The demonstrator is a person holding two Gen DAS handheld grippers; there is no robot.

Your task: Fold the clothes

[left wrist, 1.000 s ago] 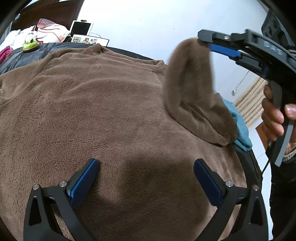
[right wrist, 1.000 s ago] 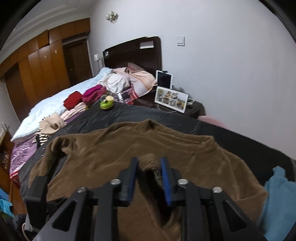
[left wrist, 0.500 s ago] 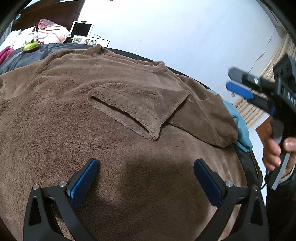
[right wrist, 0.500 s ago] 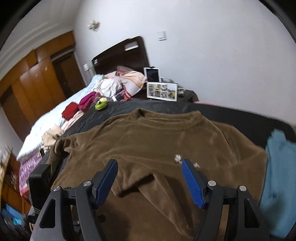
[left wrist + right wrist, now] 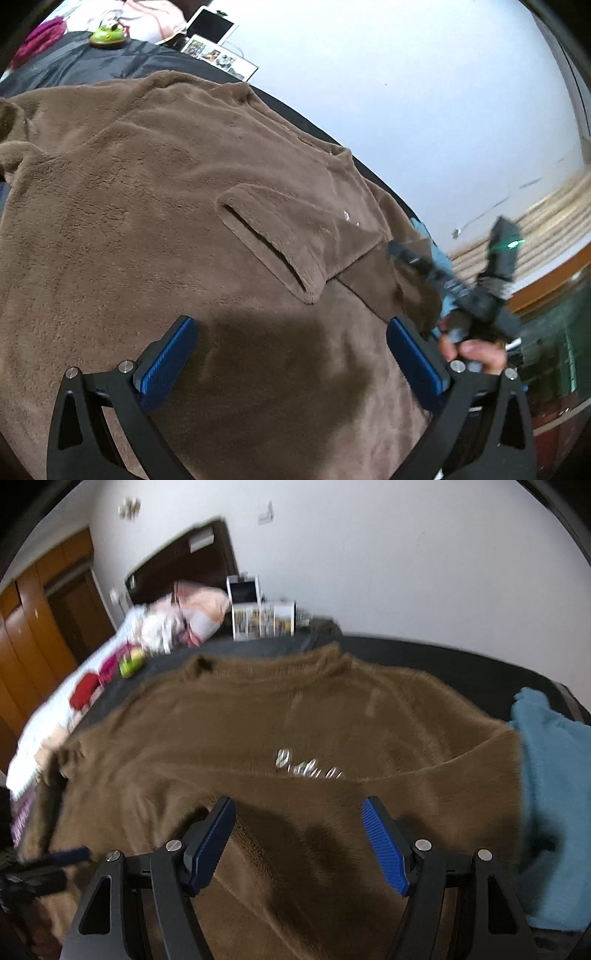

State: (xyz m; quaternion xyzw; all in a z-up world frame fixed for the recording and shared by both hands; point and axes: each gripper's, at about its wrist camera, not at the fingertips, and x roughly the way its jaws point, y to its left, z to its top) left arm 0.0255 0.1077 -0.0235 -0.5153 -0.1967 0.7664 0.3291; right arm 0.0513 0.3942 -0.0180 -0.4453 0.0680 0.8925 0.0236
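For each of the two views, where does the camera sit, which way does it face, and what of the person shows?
Left wrist view: sits behind the open left tool, facing down over the brown sweater with its folded-in sleeve; the blurred right tool and a hand show at right.
Right wrist view: sits behind the open right tool, facing across the sweater toward the headboard; no hand shows.
Both share the sweater, the blue garment and the photo frame.

Both wrist cameras look steeply down, close over the brown sweater (image 5: pixel 155 206).

Motion blur smears the right gripper (image 5: pixel 424 260) and the sweater's silver lettering (image 5: pixel 308 770).
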